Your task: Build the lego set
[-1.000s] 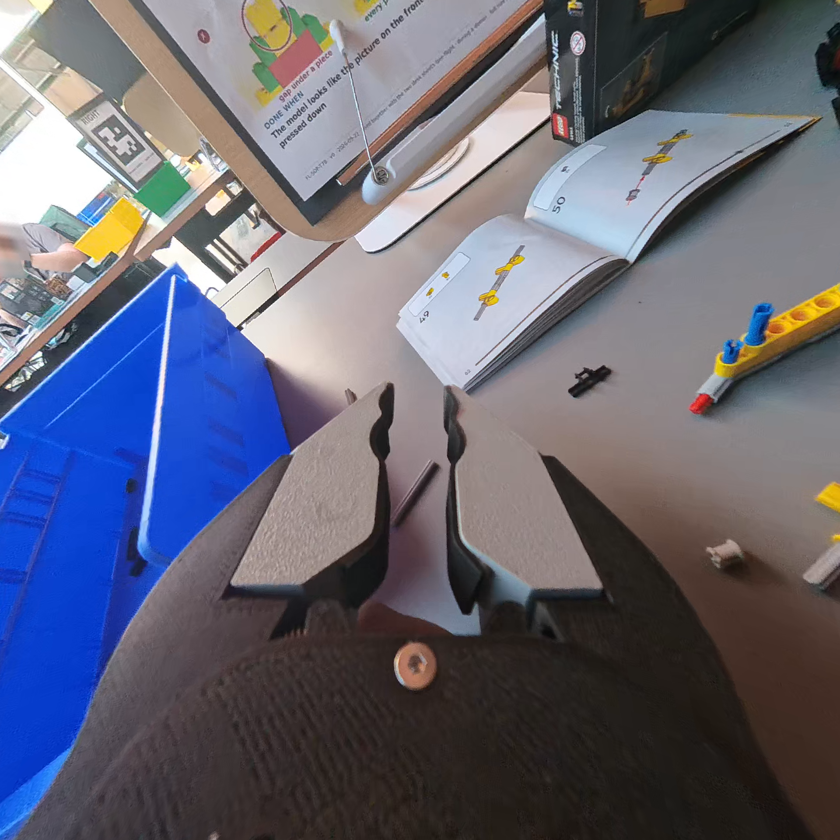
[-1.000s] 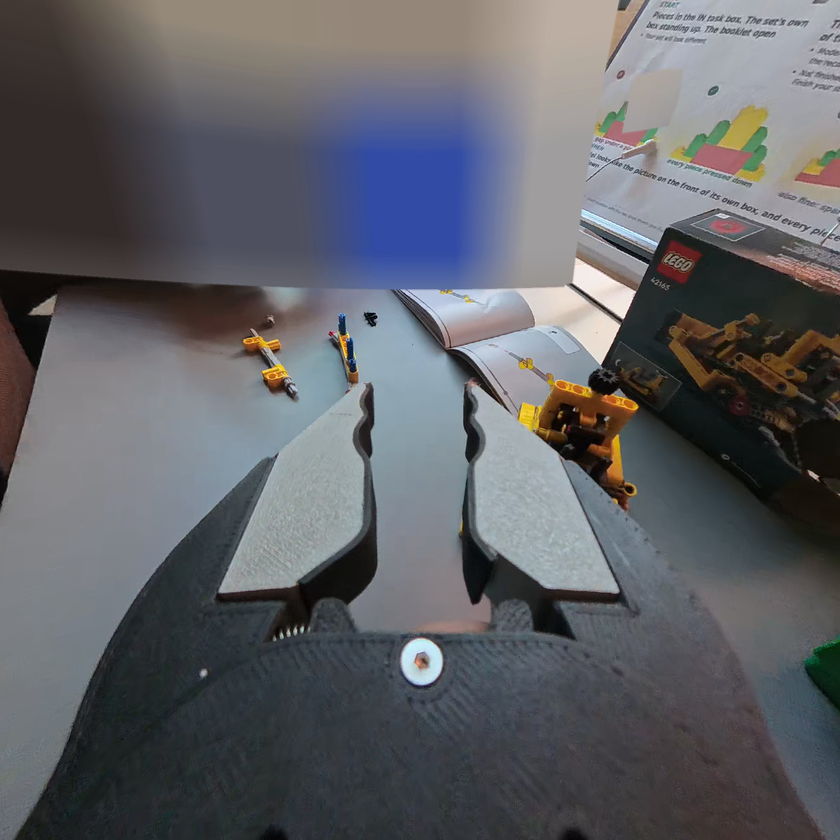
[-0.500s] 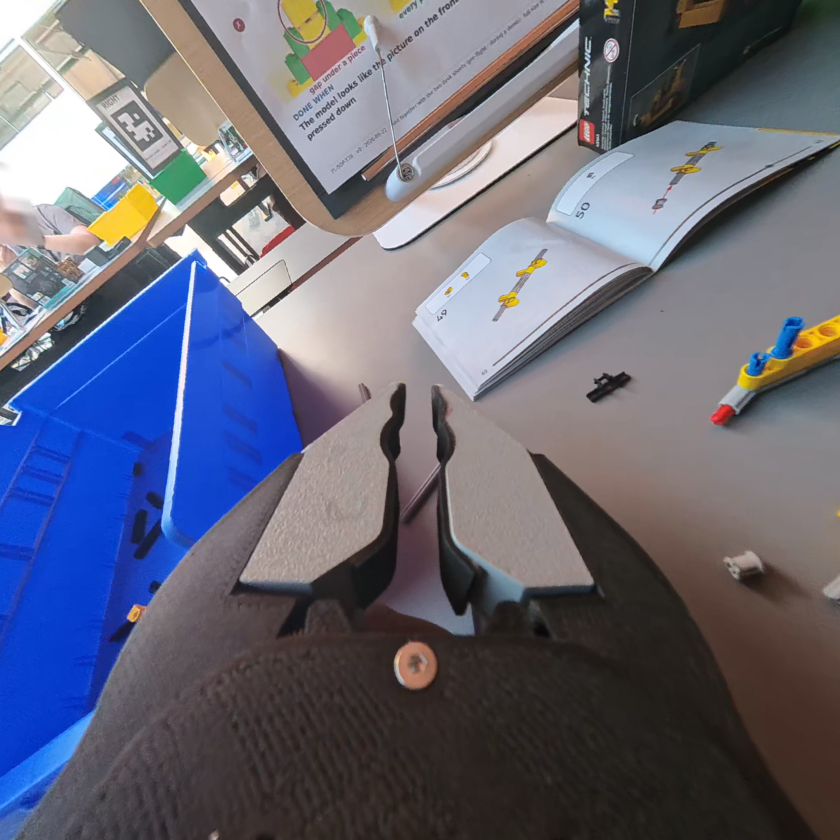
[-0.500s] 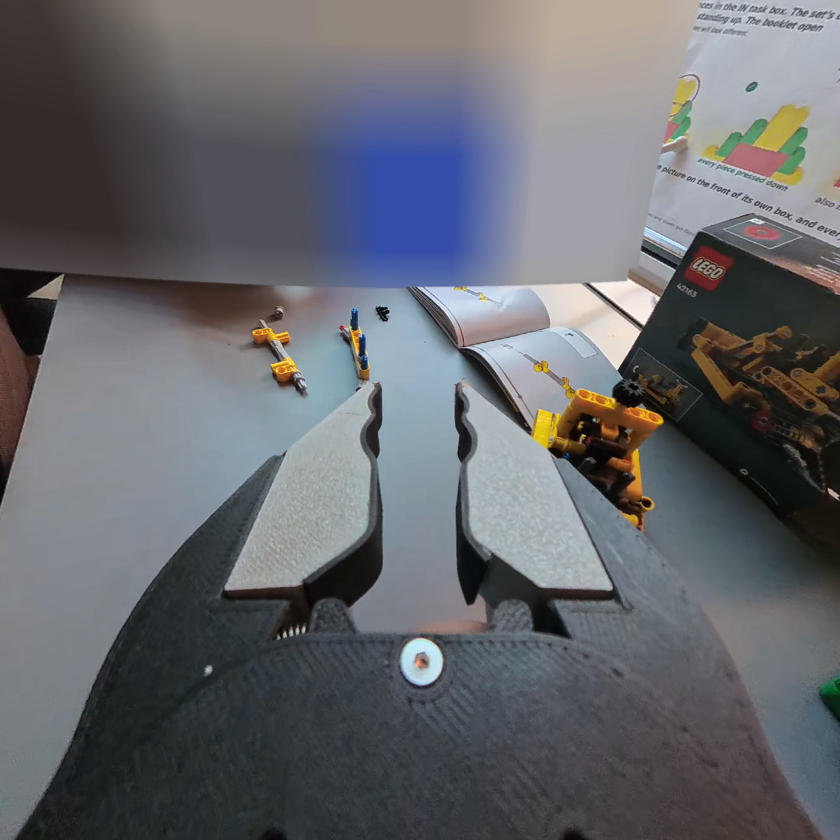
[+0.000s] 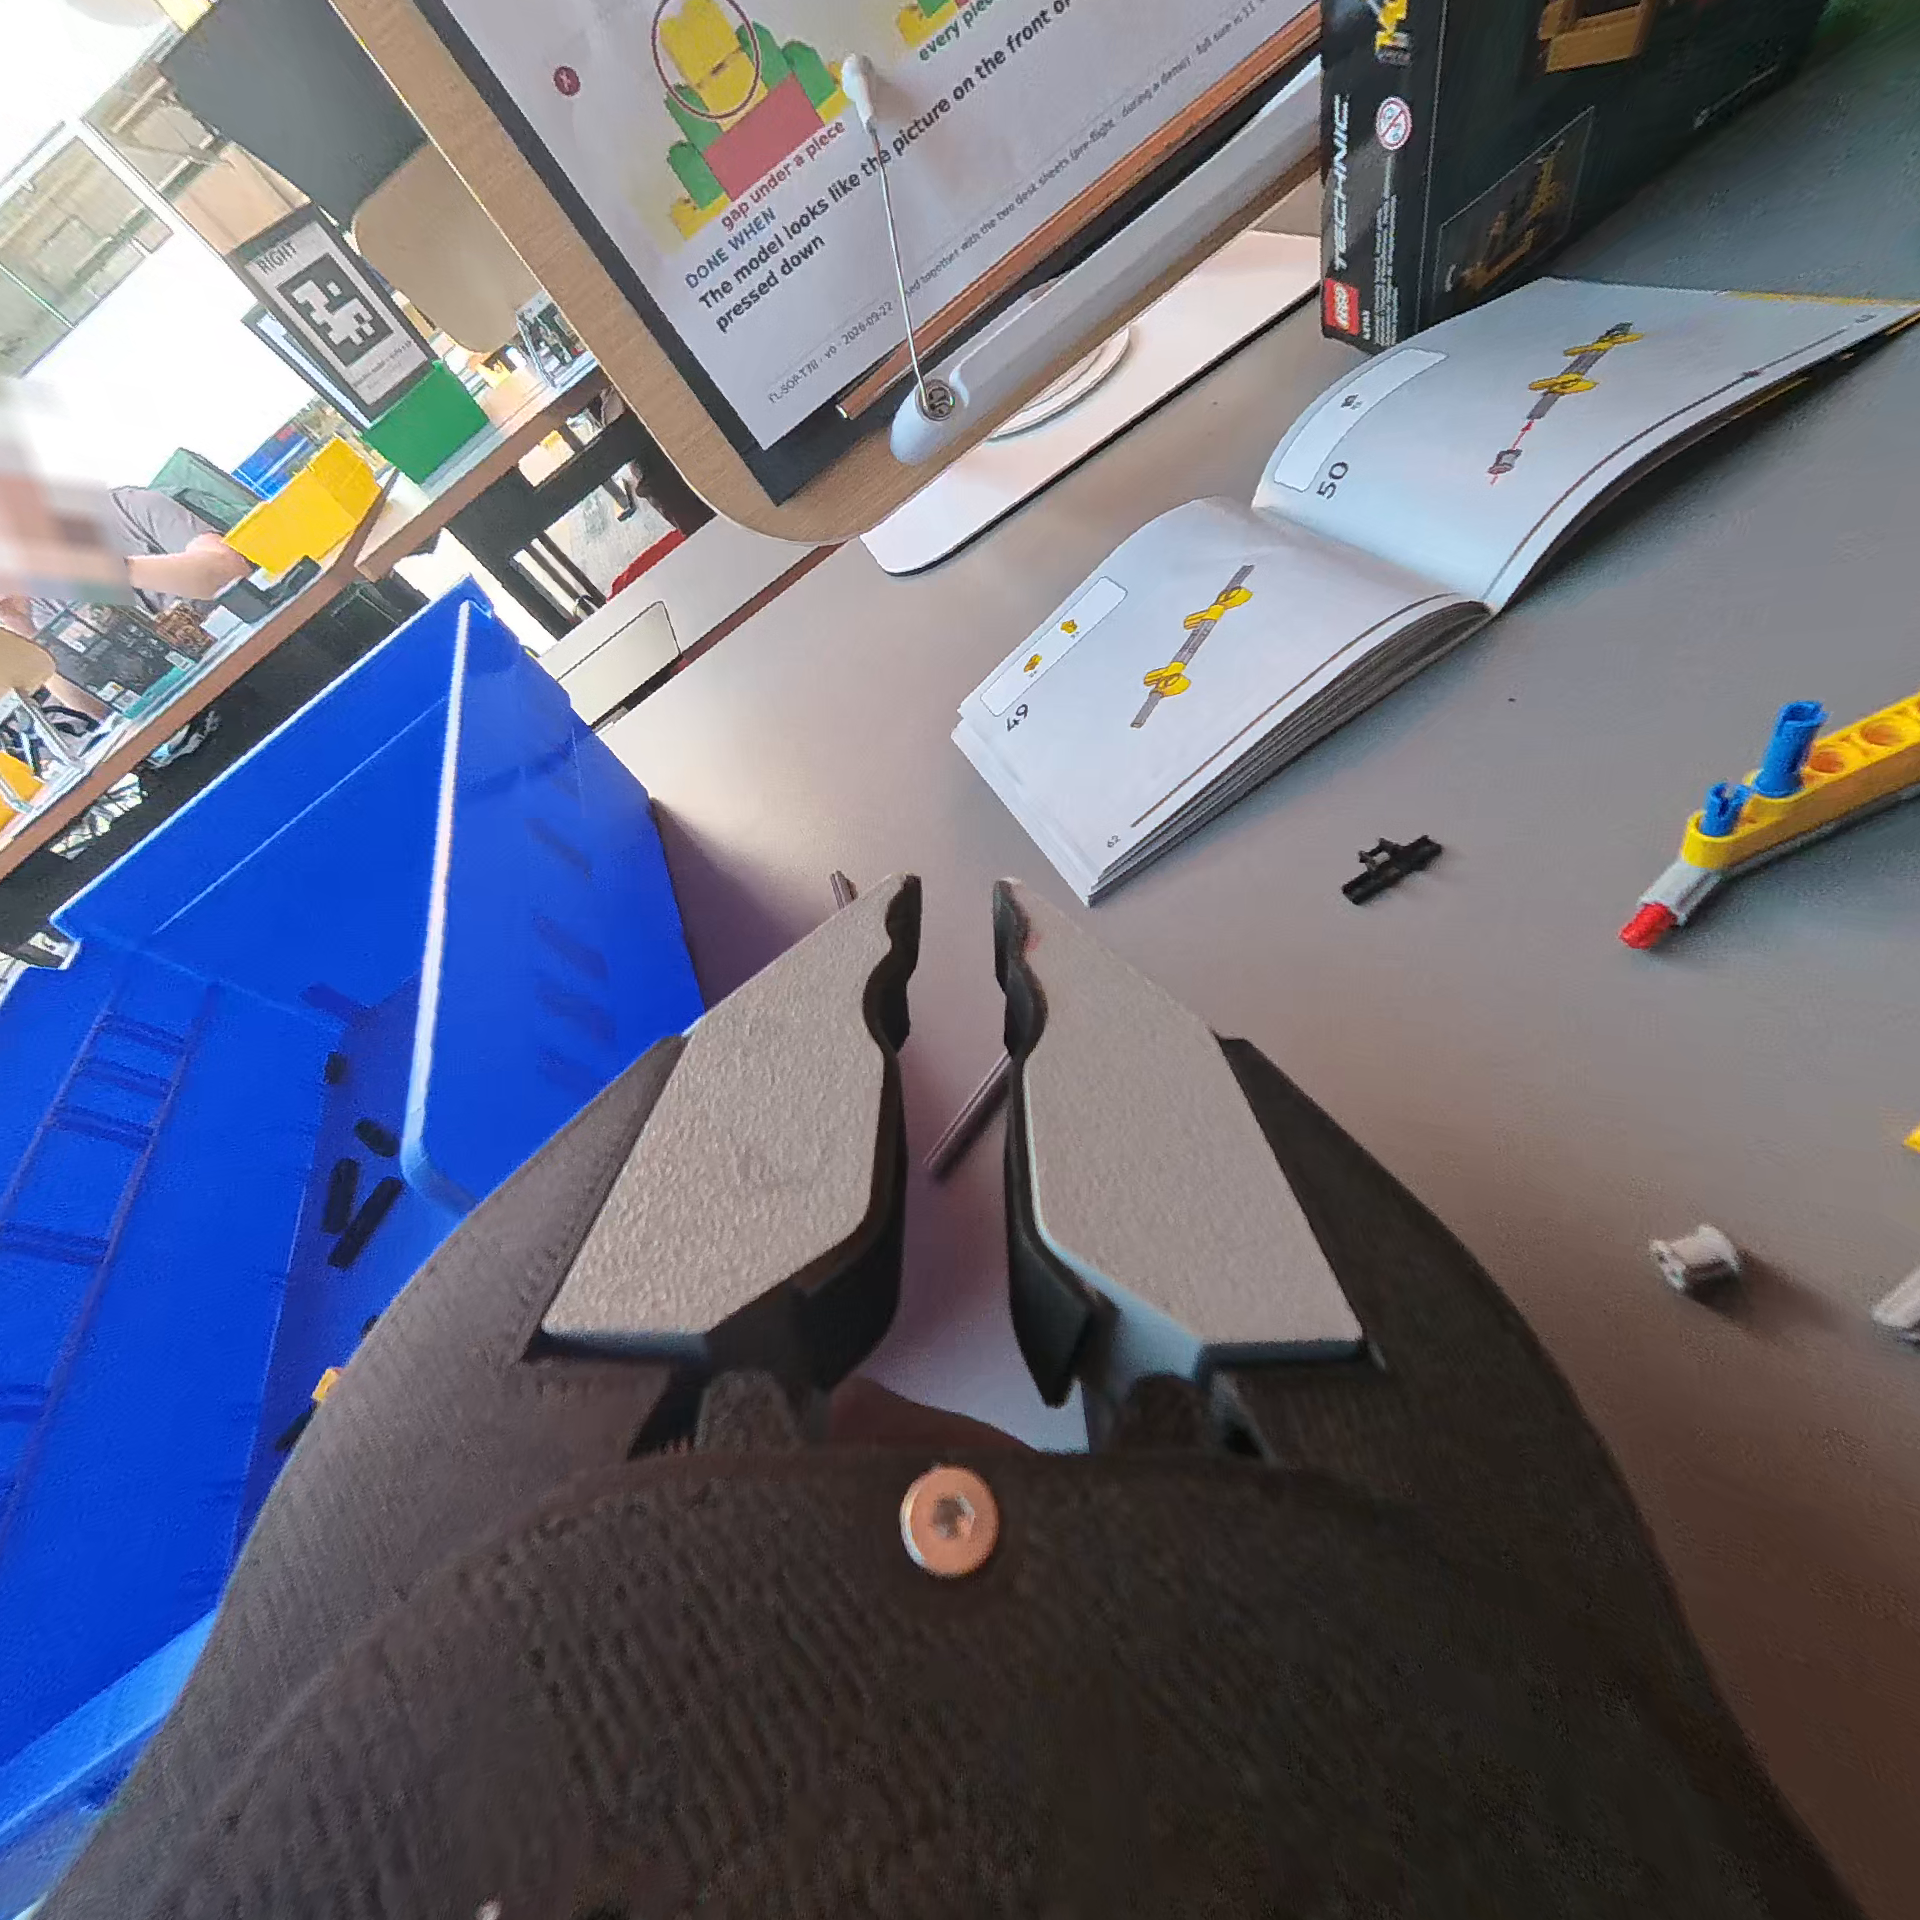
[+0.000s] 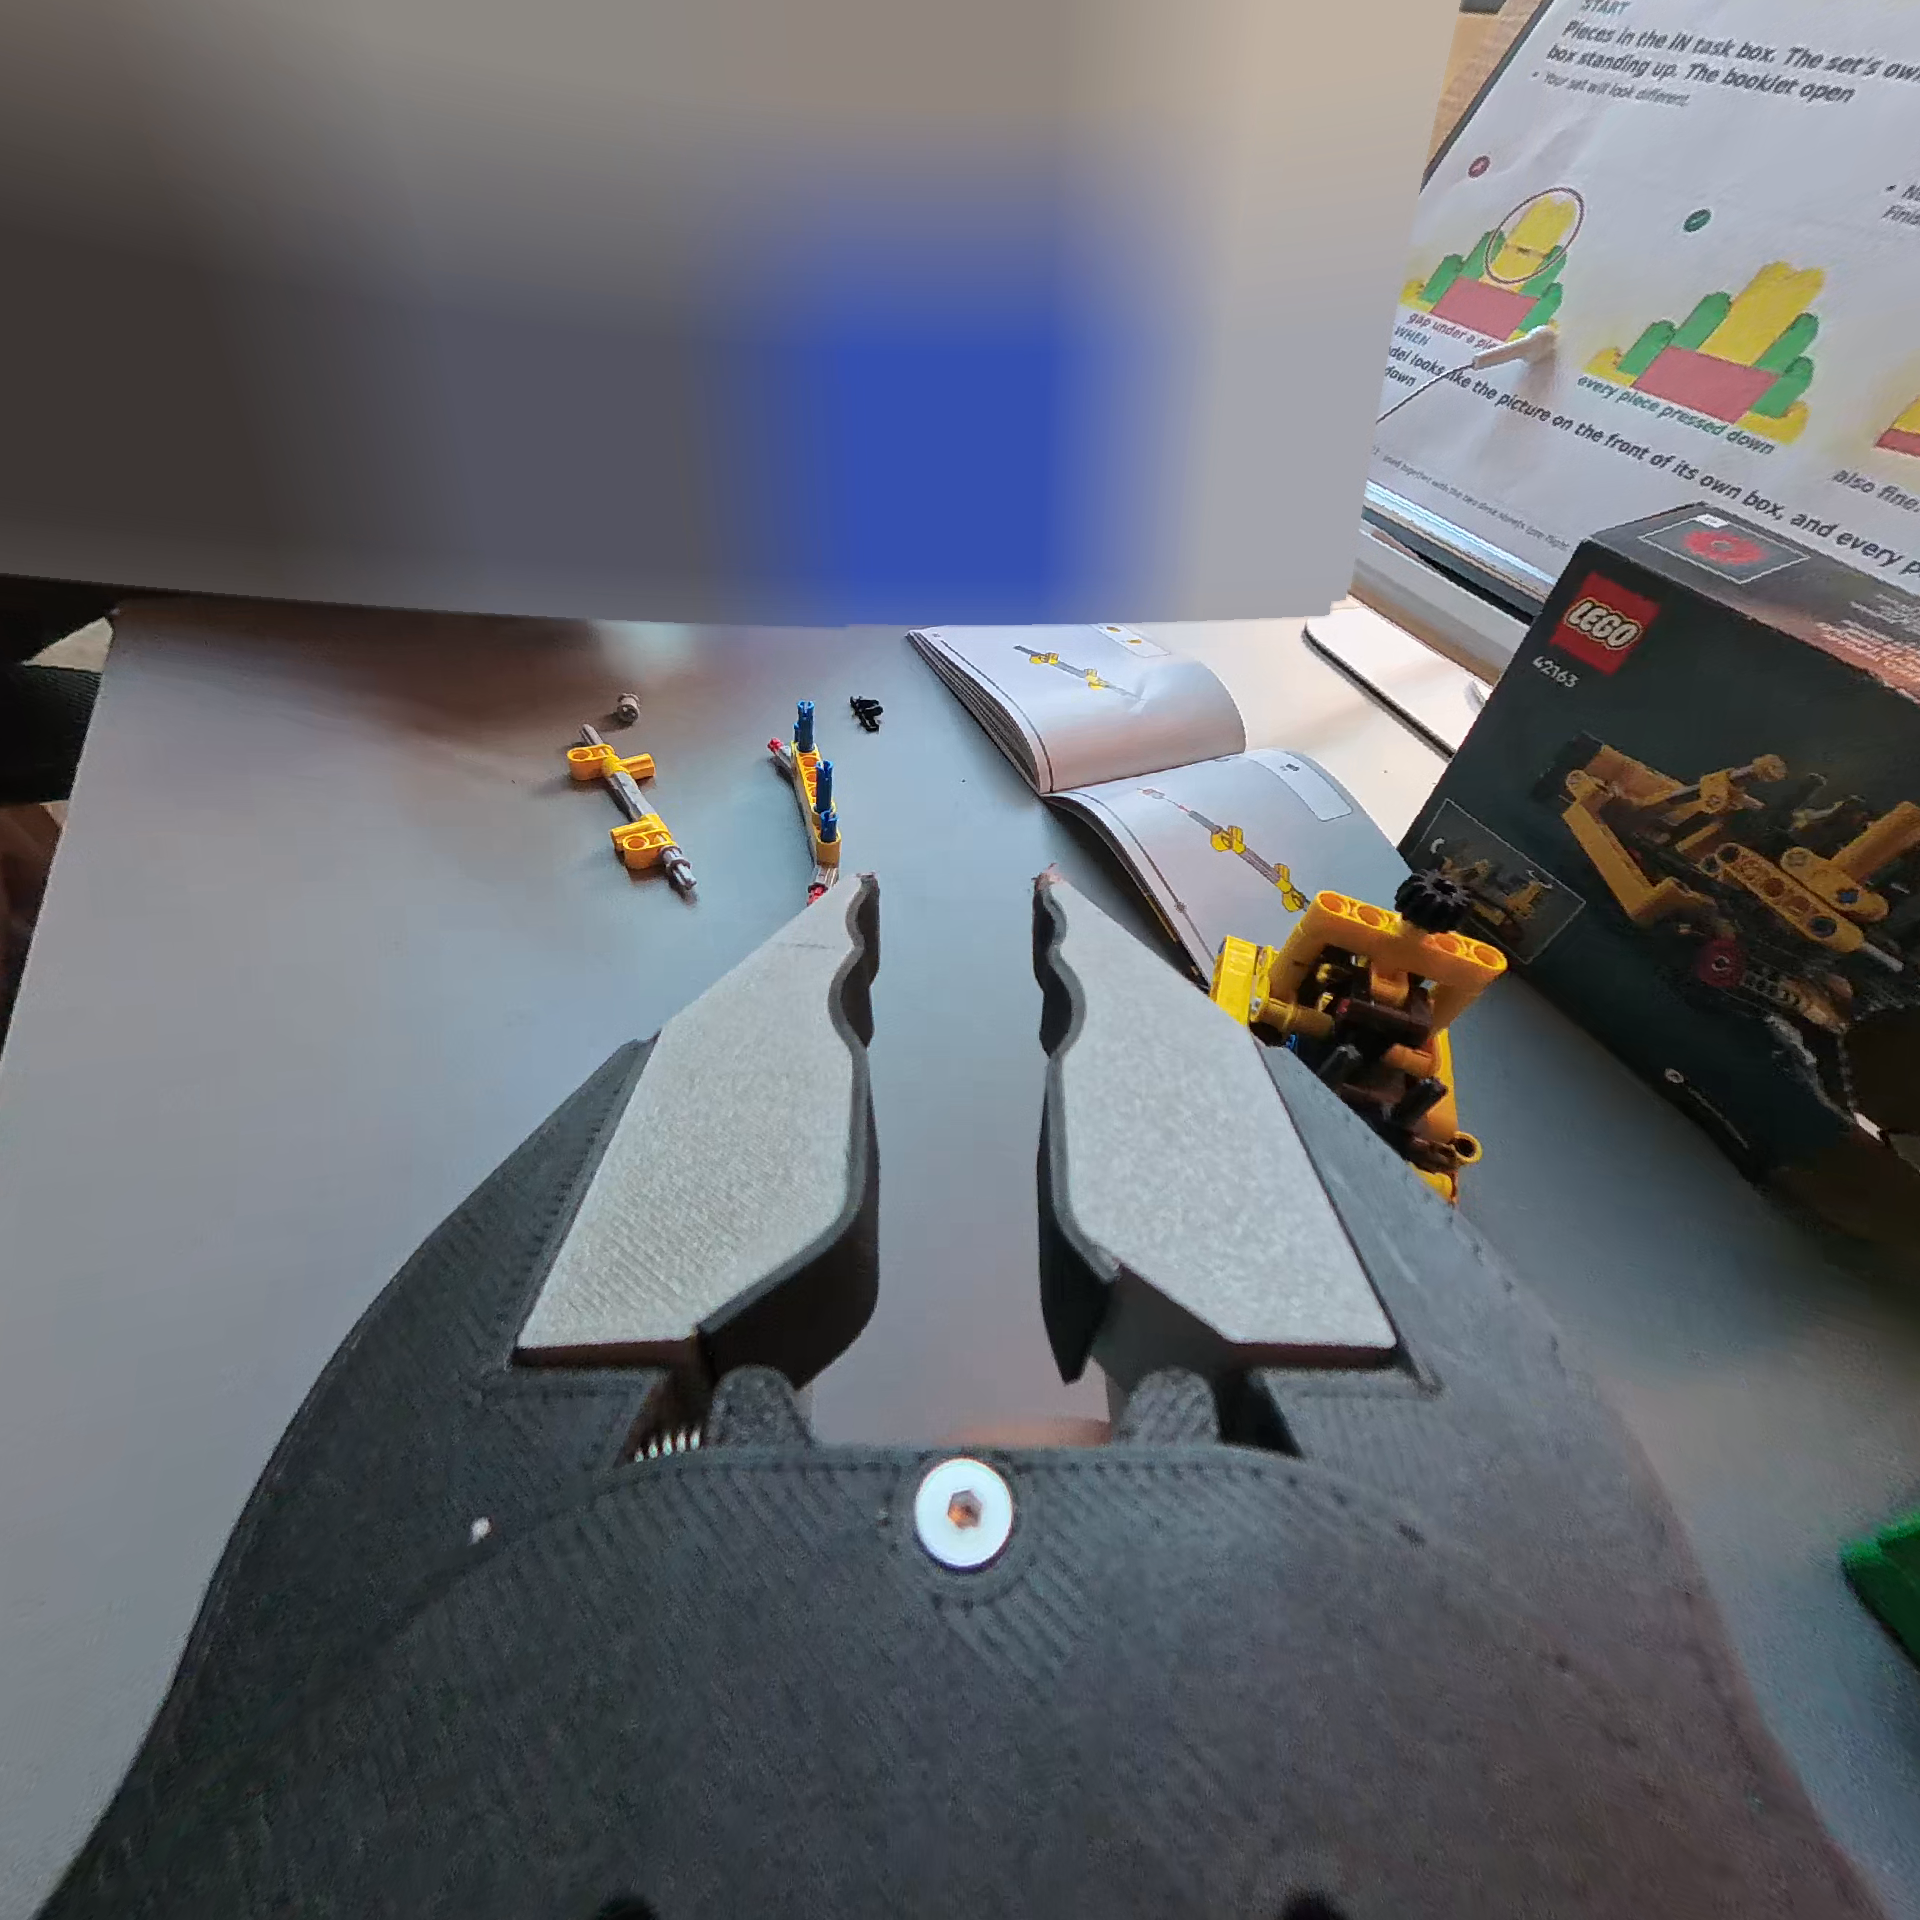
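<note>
In the left wrist view my left gripper (image 5: 954,902) hangs just over the grey table with its jaws a narrow gap apart and nothing between them. A thin dark grey axle (image 5: 966,1117) lies on the table beneath that gap, partly hidden by the right finger. My right gripper (image 6: 956,891) is open and empty above the table. A part-built yellow and black model (image 6: 1351,997) stands just right of it. Ahead lie an axle with yellow connectors (image 6: 634,800) and a yellow beam with blue pins (image 6: 816,800), which also shows in the left wrist view (image 5: 1787,790).
A blue bin (image 5: 312,935) holding small dark pieces stands close on the left. An open instruction booklet (image 5: 1299,623), the dark set box (image 6: 1714,831) and an instruction board (image 5: 883,156) stand behind. A black pin (image 5: 1392,868) and a grey bush (image 5: 1699,1262) lie loose.
My left jaws have narrowed over the thin axle, and more of the blue bin's inside shows. My right jaws have closed a little and the gripper has shifted slightly.
</note>
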Motion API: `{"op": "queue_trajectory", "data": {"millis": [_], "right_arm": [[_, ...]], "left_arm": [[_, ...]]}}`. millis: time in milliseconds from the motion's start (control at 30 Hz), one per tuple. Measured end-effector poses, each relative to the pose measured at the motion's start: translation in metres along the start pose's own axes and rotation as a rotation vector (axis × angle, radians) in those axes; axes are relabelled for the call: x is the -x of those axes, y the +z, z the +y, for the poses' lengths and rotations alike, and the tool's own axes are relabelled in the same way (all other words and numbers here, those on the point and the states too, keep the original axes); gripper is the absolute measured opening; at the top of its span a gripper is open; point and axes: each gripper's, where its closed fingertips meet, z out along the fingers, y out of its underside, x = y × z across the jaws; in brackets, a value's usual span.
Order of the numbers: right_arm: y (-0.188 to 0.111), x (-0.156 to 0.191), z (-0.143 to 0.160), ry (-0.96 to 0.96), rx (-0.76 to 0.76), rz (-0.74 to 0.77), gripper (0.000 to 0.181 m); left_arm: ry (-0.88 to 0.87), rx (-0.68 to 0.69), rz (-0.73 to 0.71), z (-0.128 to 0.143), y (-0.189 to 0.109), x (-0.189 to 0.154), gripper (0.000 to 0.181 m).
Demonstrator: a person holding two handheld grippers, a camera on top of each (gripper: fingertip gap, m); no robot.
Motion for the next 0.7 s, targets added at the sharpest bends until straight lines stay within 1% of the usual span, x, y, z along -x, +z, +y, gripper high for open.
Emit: {"op": "queue_trajectory", "data": {"millis": [133, 200, 233, 267, 300, 333, 400, 467, 500, 600, 700], "right_arm": [[0.0, -0.001, 0.0, 0.017, -0.003, -0.004, 0.027], [0.0, -0.001, 0.0, 0.019, -0.005, -0.004, 0.027], [-0.001, -0.002, 0.0, 0.018, -0.005, -0.003, 0.027], [-0.001, -0.002, 0.0, 0.017, -0.006, -0.002, 0.027], [-0.001, -0.002, -0.001, 0.016, -0.007, -0.002, 0.027], [-0.001, -0.002, -0.001, 0.017, -0.007, -0.003, 0.027], [-0.001, -0.002, -0.001, 0.02, -0.007, -0.004, 0.027], [-0.001, -0.002, -0.001, 0.023, -0.007, -0.004, 0.027], [-0.001, -0.002, -0.001, 0.023, -0.007, -0.004, 0.027], [0.0, -0.002, 0.0, 0.017, -0.002, -0.005, 0.027], [0.0, -0.001, 0.0, 0.011, 0.004, -0.004, 0.027]], "left_arm": [[-0.051, -0.002, -0.032, 0.001, -0.001, 0.01, 0.011], [-0.116, -0.024, -0.107, 0.0, -0.005, 0.028, 0.011], [-0.158, -0.049, -0.15, -0.003, -0.009, 0.04, 0.01], [-0.211, -0.088, -0.176, -0.008, -0.014, 0.05, 0.004], [-0.271, -0.138, -0.176, -0.014, -0.019, 0.056, 0.0], [-0.322, -0.185, -0.174, -0.02, -0.025, 0.061, 0.0], [-0.356, -0.266, -0.166, -0.03, -0.034, 0.066, 0.0], [-0.339, -0.335, -0.166, -0.04, -0.043, 0.065, 0.002], [-0.321, -0.346, -0.143, -0.043, -0.043, 0.059, 0.002], [-0.255, -0.278, -0.037, -0.038, -0.031, 0.034, 0.008], [-0.182, -0.223, 0.042, -0.032, -0.024, 0.012, 0.009]]}}
